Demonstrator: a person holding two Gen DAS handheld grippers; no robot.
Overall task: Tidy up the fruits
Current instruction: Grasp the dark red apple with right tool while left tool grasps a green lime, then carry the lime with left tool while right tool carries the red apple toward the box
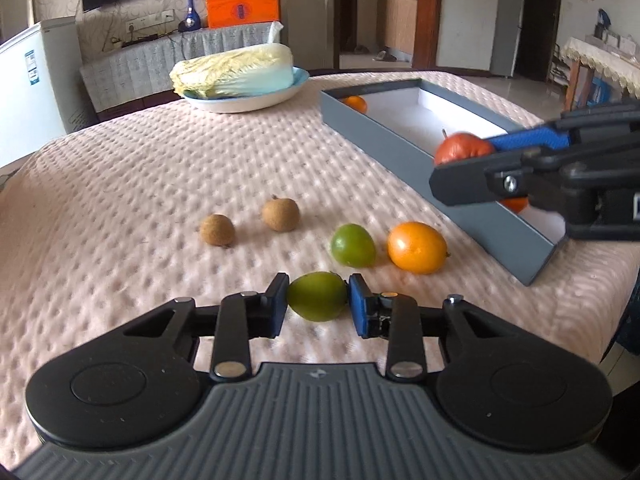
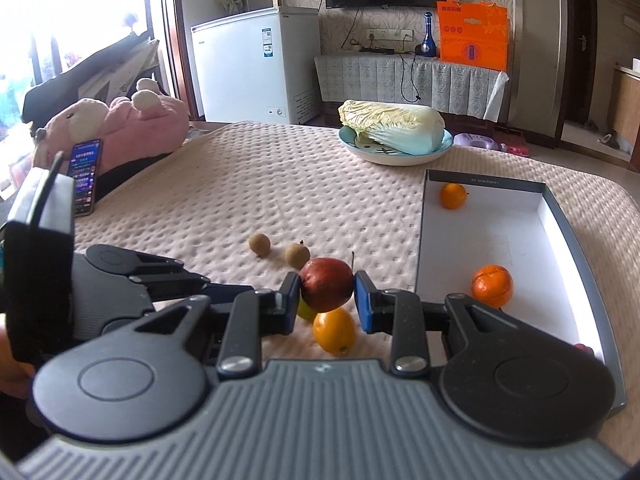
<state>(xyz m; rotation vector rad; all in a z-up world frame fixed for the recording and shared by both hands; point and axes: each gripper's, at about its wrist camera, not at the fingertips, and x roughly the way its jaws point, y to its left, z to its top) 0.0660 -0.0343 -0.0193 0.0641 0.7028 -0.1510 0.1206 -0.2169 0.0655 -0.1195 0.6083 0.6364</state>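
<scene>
left gripper (image 1: 318, 298) clamped on round green fruit (image 1: 317, 296); right gripper (image 2: 327, 292) clamped on dark red stemmed fruit (image 2: 326, 285) beside grey white-lined tray (image 2: 560, 216).

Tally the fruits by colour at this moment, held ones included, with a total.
Orange: 3
Green: 2
Brown: 2
Red: 1
Total: 8
</scene>
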